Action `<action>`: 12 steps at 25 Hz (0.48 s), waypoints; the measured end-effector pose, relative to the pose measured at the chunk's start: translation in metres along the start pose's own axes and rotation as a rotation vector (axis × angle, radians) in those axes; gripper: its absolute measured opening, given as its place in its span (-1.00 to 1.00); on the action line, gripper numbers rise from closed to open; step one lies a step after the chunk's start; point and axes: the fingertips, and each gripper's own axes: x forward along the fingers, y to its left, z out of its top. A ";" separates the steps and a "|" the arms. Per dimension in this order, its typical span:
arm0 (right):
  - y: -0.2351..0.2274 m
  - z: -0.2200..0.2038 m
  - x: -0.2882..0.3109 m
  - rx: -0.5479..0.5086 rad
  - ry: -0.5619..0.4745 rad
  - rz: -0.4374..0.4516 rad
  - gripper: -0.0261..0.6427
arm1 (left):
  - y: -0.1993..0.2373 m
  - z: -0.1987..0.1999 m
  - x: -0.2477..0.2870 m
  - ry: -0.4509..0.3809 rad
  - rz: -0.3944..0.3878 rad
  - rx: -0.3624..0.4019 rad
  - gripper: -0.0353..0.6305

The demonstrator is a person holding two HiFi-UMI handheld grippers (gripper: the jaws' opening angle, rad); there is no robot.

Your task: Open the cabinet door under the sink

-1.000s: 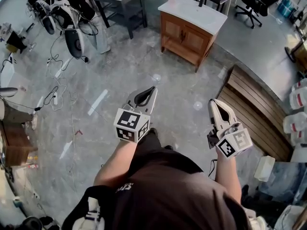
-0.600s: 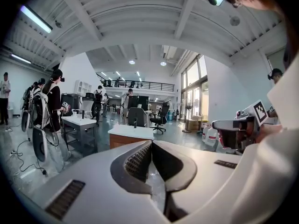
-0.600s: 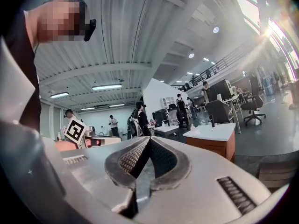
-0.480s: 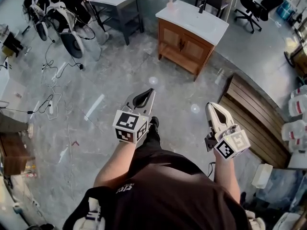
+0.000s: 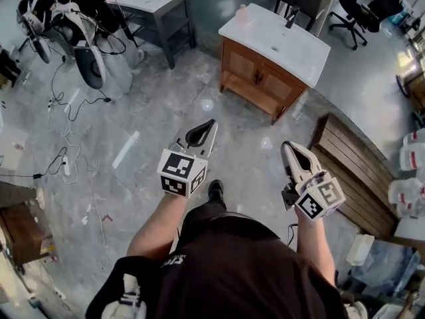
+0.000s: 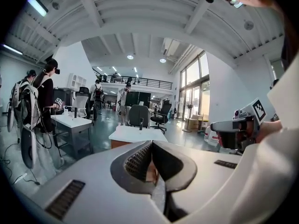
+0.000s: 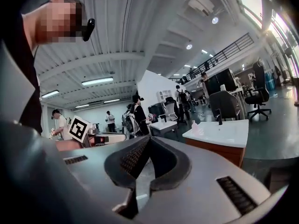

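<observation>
- Grey marbled floor (image 5: pixel 159 111) carries the wooden sink cabinet (image 5: pixel 255 78), whose doors (image 5: pixel 242 64) on its front are closed.
- On the cabinet's white counter (image 5: pixel 279 42) stand a dark faucet (image 5: pixel 290 18) and a pale bottle (image 5: pixel 241 12).
- Well short of the cabinet, the left claw (image 5: pixel 211 123) is clenched and empty, pointing toward it.
- Equally far from the cabinet, the right claw (image 5: pixel 285 146) is clenched on nothing.
- Right of the cabinet lies a slatted wooden platform (image 5: pixel 352 158).
</observation>
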 end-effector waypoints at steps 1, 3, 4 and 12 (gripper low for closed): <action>-0.005 0.001 0.015 0.003 0.009 -0.001 -0.88 | 0.012 0.002 0.010 0.003 -0.009 0.002 -0.84; -0.013 0.005 0.041 0.004 0.021 -0.010 -0.88 | 0.034 0.005 0.029 0.009 -0.024 0.003 -0.84; -0.016 0.007 0.051 0.007 0.027 -0.015 -0.88 | 0.042 0.005 0.038 0.013 -0.031 0.000 -0.84; -0.052 0.001 0.098 0.052 0.068 -0.036 -0.88 | 0.066 -0.003 0.087 0.048 -0.072 -0.033 -0.84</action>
